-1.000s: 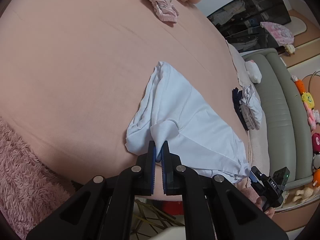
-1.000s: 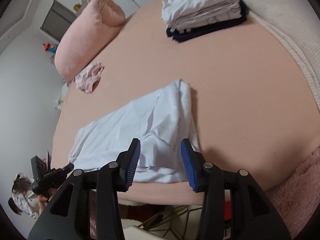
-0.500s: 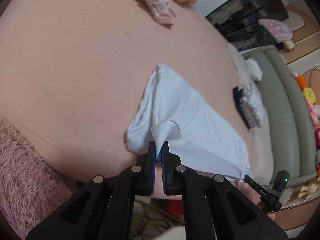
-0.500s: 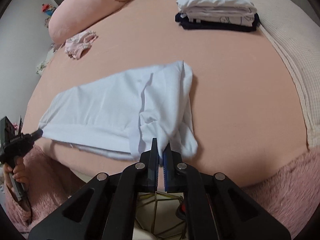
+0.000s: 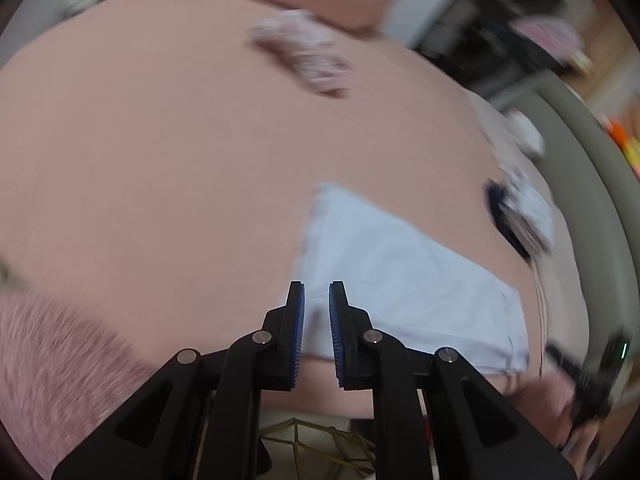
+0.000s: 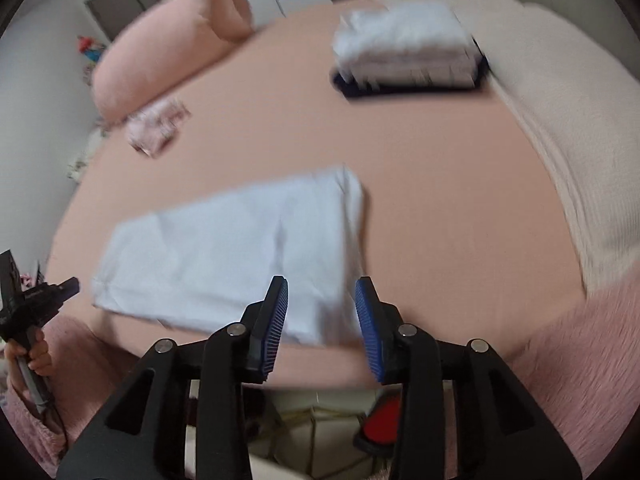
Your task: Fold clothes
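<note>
Left wrist view: left gripper (image 5: 316, 308) jaws opening, nothing between; white garment (image 5: 400, 280) lies flat, frame centre-right.

Right wrist view: right gripper (image 6: 321, 304) opening, empty. Garment (image 6: 224, 248) part-folded; folded stack (image 6: 404, 52) upper right, pink item (image 6: 156, 128) unfolded.

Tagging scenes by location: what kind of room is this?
Likely a bedroom: a wide bed with a peach fitted sheet, a pink bolster pillow at its head, and a stack of folded white and navy clothes.
</note>
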### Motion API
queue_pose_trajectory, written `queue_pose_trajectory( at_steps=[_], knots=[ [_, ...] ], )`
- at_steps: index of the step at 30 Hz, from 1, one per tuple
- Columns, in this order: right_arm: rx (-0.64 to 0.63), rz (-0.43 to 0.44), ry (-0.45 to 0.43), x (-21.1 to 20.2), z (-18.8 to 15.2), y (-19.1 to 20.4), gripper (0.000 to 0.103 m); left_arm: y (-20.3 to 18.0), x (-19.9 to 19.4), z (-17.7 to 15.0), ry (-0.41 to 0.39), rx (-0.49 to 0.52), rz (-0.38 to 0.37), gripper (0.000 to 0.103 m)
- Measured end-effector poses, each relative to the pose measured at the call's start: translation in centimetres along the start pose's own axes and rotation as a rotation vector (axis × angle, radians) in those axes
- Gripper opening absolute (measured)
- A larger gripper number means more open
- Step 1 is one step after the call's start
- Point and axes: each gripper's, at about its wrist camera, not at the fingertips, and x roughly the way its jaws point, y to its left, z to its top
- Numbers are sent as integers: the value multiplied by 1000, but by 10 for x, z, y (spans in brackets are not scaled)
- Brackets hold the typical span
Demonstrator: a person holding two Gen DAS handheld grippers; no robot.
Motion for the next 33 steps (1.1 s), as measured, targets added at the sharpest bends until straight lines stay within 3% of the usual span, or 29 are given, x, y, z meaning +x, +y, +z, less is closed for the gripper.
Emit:
queue_pose_trajectory(
  at_steps=[2,6,7,9,11,13,16,18,21,25,26,27,29,33],
  knots=[
    [-70,6,16,13,15,16,37,-18,23,5,48,71,-15,14],
    [-130,-22,140,66,25,32,35,-6,70,10,159,72,113,14],
    [-124,-53,167,77,20,25,33,2,75,10,172,50,116,14],
    [-105,-95,202,90,11,11,32,21,71,13,169,-47,70,10],
    [-62,-67,163,77,11,0,30,29,60,21,121,-77,142,10],
    [-18,-39,124,64,10,-11,33,34,48,33,67,-100,111,10],
    [-37,-16,46,50,23,-8,36,21,47,45,25,-38,18,11],
    [-71,-23,31,53,37,4,38,-2,57,48,28,65,15,12],
    [-143,-66,41,74,47,26,38,-29,86,44,99,127,16,29],
    [-131,-98,145,113,41,23,36,-15,104,32,101,110,151,30],
    [-133,-112,155,115,36,20,35,-7,102,33,89,99,170,21],
    [-148,-128,138,111,29,18,35,-1,98,35,82,83,163,18],
    [-178,-164,92,99,18,13,35,3,84,38,55,71,135,23],
    [-219,-205,-79,44,10,11,37,-25,52,28,2,125,-80,33]
  ],
)
